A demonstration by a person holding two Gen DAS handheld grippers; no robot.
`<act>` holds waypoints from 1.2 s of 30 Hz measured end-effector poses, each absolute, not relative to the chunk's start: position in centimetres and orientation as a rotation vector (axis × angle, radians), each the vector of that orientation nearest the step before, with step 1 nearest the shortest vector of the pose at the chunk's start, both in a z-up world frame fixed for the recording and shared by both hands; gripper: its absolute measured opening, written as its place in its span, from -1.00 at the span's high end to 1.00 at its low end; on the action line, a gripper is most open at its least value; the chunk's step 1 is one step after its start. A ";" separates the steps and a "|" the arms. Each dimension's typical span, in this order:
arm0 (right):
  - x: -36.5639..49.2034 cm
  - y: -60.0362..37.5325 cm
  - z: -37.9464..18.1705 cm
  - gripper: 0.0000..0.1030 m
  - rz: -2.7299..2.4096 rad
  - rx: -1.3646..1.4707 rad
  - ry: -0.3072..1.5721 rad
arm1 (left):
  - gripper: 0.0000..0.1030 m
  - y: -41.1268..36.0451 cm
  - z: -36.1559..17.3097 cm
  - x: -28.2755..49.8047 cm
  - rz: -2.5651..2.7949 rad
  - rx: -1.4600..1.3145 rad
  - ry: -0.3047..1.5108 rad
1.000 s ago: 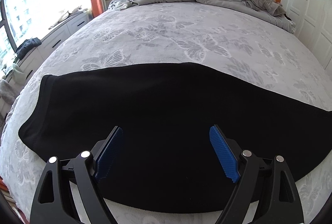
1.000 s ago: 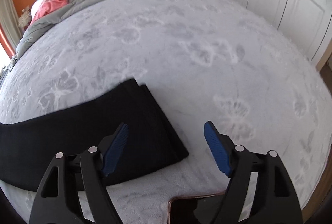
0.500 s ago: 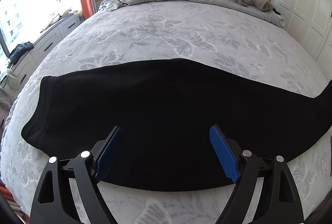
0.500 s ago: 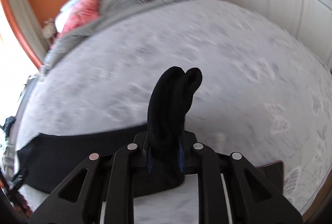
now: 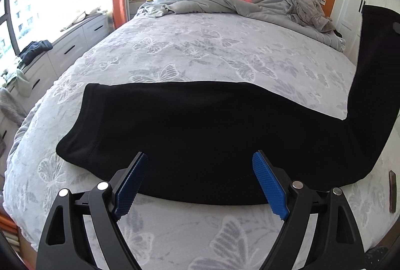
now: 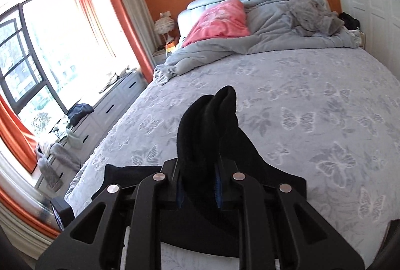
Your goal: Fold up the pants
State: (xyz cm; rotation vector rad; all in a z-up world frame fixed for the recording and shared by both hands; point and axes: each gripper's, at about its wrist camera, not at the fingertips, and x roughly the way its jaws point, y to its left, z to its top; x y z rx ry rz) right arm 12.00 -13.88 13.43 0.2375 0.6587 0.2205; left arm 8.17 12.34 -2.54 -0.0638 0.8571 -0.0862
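Right gripper [image 6: 198, 185]: black frame, blue ribbed pads, clamped narrow on a bunched leg end of the black, soft knit pants [image 5: 200, 135], the cloth bulging up in a rounded wad above the pads. Left gripper [image 5: 200, 185]: same make, spread wide, holding nothing, poised just above the near edge of the pants at about mid-length.

Pants themselves: spread lengthways across the foot of the grey butterfly-patterned bedspread [image 5: 200, 50], waistband end flat toward the window side, opposite end rising off the bed as a hanging black column at the right border of the left wrist view.

Handling, as a judgement: light, limp, thick enough to bunch; no stiffness to hold a crease, so likely to sag and drag between lifted end and bed. Not slippery on ribbed pads, not fragile. Best hold for the free gripper probably the waistband corner or the near edge at the intended fold line, both layers together.

Hard to make out: seams, leg split and layer count lost in the black; hem buried between the right pads; a slim dark object [image 5: 392, 191] at the bed edge, cut off and unidentifiable.
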 end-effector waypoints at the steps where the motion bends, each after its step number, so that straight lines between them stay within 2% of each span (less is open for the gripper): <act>1: 12.6 -12.4 12.8 0.66 0.236 0.229 0.672 | -0.61 12.9 -2.4 8.0 -0.083 -0.074 0.856; 9: 15.9 -3.4 4.0 0.64 0.304 0.162 0.849 | -0.61 16.4 -2.0 7.2 -0.062 -0.125 0.852; 12: 16.9 -1.1 -1.2 0.41 0.314 0.117 0.957 | -0.61 17.6 -1.9 7.2 -0.056 -0.154 0.852; 13: 17.2 -0.3 -3.3 0.11 0.322 0.083 1.012 | -0.61 18.2 -1.9 7.2 -0.053 -0.169 0.851; 14: 17.1 0.2 -4.9 -0.02 0.328 0.055 1.053 | -0.61 18.6 -1.8 7.2 -0.047 -0.178 0.853; 15: 16.8 0.5 -5.7 -0.02 0.324 0.038 1.073 | -0.61 19.0 -1.9 7.2 -0.043 -0.187 0.854; 18: 14.1 -3.2 -3.1 -0.06 0.299 0.078 0.979 | -0.61 20.5 -1.7 7.2 -0.022 -0.223 0.853; 19: 13.0 -5.5 -1.8 -0.23 0.256 0.100 0.938 | -0.61 21.2 -1.7 7.1 -0.010 -0.238 0.850; 20: 12.2 -7.8 -0.6 -0.49 0.203 0.112 0.908 | -0.61 21.8 -1.7 7.1 -0.001 -0.250 0.847; 22: 10.5 -13.2 0.1 -0.70 0.064 0.115 0.890 | -0.61 22.8 -1.8 7.0 0.019 -0.263 0.850; 28: 6.8 -27.4 -7.1 -0.70 -0.174 0.395 1.053 | -0.61 24.4 -2.5 7.5 0.032 -0.348 0.888; 31: 7.0 -28.3 -10.3 -0.71 -0.085 0.593 1.090 | -0.61 24.3 -2.7 7.9 0.031 -0.388 0.897; 36: 7.4 -24.8 -9.9 -0.71 -0.029 0.563 1.066 | -0.61 23.8 -3.0 8.5 0.036 -0.438 0.903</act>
